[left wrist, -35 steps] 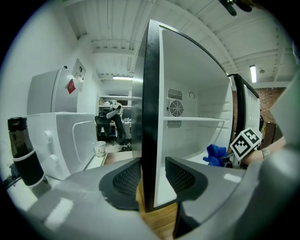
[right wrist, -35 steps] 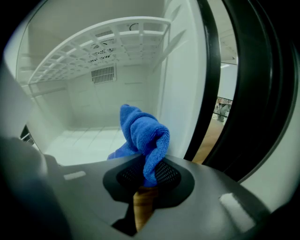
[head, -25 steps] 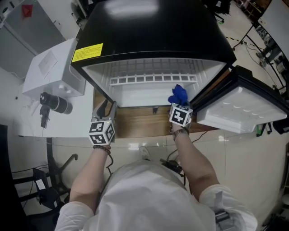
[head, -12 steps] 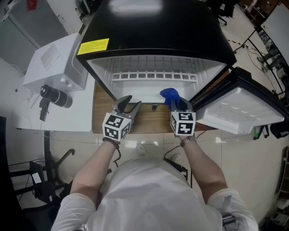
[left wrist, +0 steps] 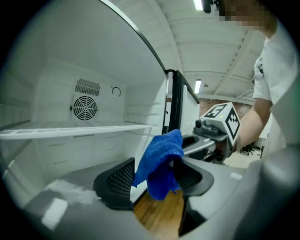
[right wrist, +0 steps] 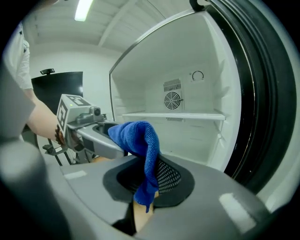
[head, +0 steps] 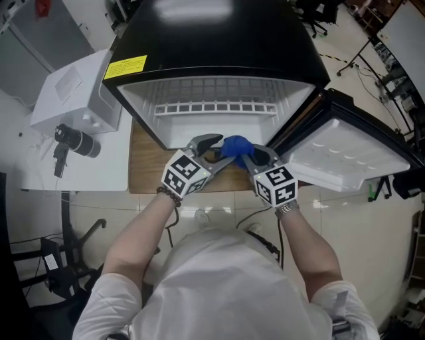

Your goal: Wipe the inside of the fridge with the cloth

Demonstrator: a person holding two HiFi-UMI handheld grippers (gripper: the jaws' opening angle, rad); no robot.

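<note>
At six o'clock of the mouth of the open black fridge [head: 212,53], the right gripper [head: 248,154] grips a crumpled blue microfibre cloth [head: 234,145] in its fingers. The left gripper [head: 216,147] has its fingers just now opening wide, and they straddle the cloth without pressing it.

- White box [head: 73,89] standing on a white table [head: 86,174], at the left of the head view.
- Black cylinder [head: 76,141] lying on the table just in front of the box.
- Wooden board [head: 143,169] next to the table's right edge.
- Black chair base [head: 64,229] below the table's near edge.
- Glossy tiled floor [head: 372,232].
- Strip light [right wrist: 83,9] on a white ceiling, seen in the right gripper view.
</note>
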